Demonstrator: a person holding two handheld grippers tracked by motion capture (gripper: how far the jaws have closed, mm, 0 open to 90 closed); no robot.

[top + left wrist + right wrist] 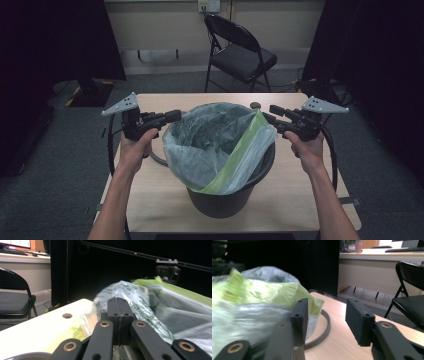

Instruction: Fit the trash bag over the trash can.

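Wooden table carries a dark bucket lined with a translucent green-edged bag, seen from above. Left gripper, jaws pressed together, pinches the crinkled bag rim. Right gripper gapes wide beside it, holding nothing.

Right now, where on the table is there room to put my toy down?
Bare wood lies on the table beside the bucket at the near right, also the near left corner. The middle is crowded by the bucket and its bag.
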